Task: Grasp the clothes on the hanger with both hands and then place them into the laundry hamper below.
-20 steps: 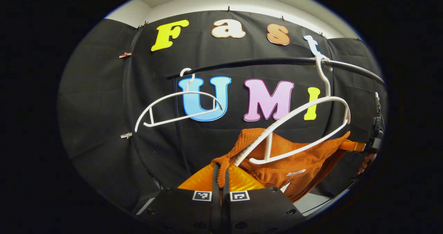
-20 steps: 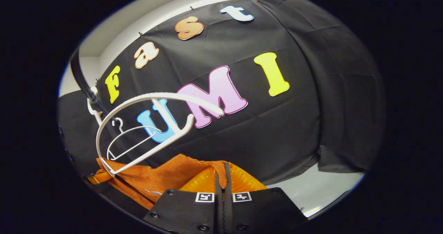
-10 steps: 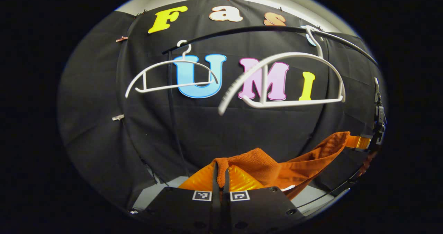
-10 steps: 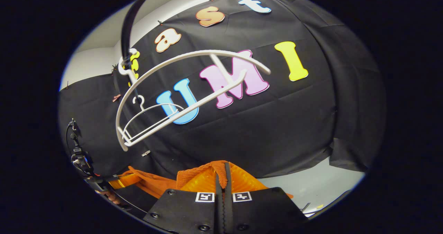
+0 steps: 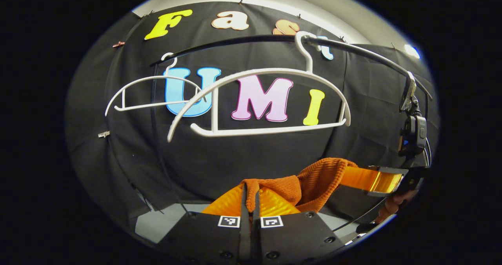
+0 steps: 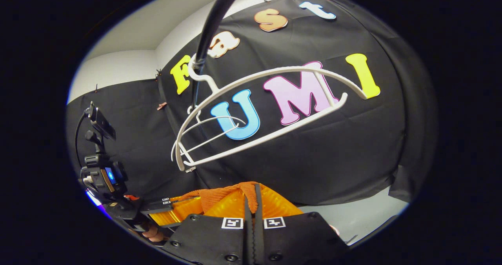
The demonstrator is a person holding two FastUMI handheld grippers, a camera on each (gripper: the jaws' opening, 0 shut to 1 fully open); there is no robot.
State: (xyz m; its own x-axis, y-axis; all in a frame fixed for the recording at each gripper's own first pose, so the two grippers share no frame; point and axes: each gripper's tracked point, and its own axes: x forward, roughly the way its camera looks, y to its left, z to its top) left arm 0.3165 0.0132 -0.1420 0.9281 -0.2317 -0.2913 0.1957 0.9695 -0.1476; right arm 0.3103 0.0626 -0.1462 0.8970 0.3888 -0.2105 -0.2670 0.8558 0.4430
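Observation:
An orange knit garment [image 5: 317, 175] hangs off the hanger, stretched between both grippers. My left gripper [image 5: 250, 192] is shut on one bunched edge of it at the bottom of the left gripper view. From there the cloth runs right to the right gripper [image 5: 374, 180], held by a hand [image 5: 394, 206]. In the right gripper view my right gripper [image 6: 253, 194] is shut on the garment [image 6: 213, 193], and the left gripper [image 6: 166, 214] sits close by at lower left. The bare white hanger [image 5: 259, 100] hangs level above on the black rail [image 5: 353, 49].
A second bare white hanger [image 5: 151, 92] hangs further left on the same rail [image 6: 213, 18]. The near hanger [image 6: 259, 112] is above and ahead of the right gripper. Pale floor [image 6: 364, 214] shows below the black cloth wall.
The garment slid fully off the near hanger, which swung back to hang level. Both grippers dropped below the hanger and drew closer together, still shut on the cloth.

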